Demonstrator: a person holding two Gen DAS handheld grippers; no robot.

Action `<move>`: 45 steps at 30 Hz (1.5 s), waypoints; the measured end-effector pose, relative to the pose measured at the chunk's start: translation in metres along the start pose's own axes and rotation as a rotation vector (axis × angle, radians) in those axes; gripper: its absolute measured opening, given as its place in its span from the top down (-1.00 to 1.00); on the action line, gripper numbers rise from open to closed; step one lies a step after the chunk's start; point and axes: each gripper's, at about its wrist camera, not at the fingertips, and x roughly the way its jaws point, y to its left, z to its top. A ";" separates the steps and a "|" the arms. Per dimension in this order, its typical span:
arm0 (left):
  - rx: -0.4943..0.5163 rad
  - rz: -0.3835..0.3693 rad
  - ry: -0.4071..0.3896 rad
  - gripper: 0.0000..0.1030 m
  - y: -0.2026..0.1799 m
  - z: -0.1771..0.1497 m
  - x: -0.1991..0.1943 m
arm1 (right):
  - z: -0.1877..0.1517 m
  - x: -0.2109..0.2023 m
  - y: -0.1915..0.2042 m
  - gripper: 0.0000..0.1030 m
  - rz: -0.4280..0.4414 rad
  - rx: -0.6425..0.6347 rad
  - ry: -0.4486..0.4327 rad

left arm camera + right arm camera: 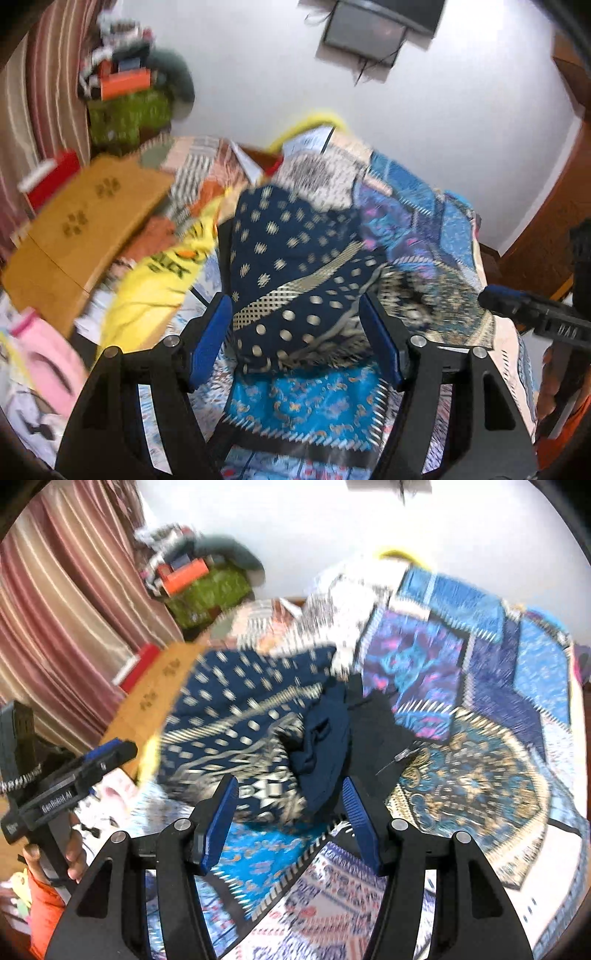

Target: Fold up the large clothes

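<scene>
A navy garment with gold dots and patterned borders [295, 273] lies crumpled on the patchwork bed cover [424, 221]. My left gripper [297, 306] is open, its blue pads either side of the garment's near part, not closed on it. In the right wrist view the same garment [243, 716] lies bunched with a plain dark navy lining [321, 738] showing. My right gripper [290, 794] is open just above that bunched cloth. The left gripper's tip [110, 751] shows at the left there, and the right gripper's tip [495, 295] shows at the right in the left wrist view.
A yellow garment [155, 284] and an orange-brown folded cloth [85, 229] lie at the left. A pink item [48, 362] lies near the front left. A cluttered pile with a green cloth [125, 110] stands by the striped curtain [62, 602]. Small scissors [402, 755] lie on the cover.
</scene>
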 end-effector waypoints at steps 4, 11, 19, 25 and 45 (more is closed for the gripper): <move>0.051 -0.042 -0.119 -0.35 -0.029 -0.003 -0.081 | -0.007 -0.071 0.028 -0.06 0.033 -0.031 -0.131; 0.172 -0.022 -0.385 -0.35 -0.084 -0.027 -0.218 | -0.041 -0.189 0.082 -0.06 0.068 -0.118 -0.429; 0.204 0.025 -0.634 -0.35 -0.122 -0.083 -0.316 | -0.108 -0.270 0.133 -0.06 0.004 -0.226 -0.675; 0.196 0.063 -0.686 -0.64 -0.131 -0.118 -0.338 | -0.136 -0.285 0.153 -0.17 -0.078 -0.266 -0.736; 0.193 0.107 -0.664 -0.99 -0.136 -0.141 -0.330 | -0.148 -0.282 0.138 -1.00 -0.144 -0.169 -0.740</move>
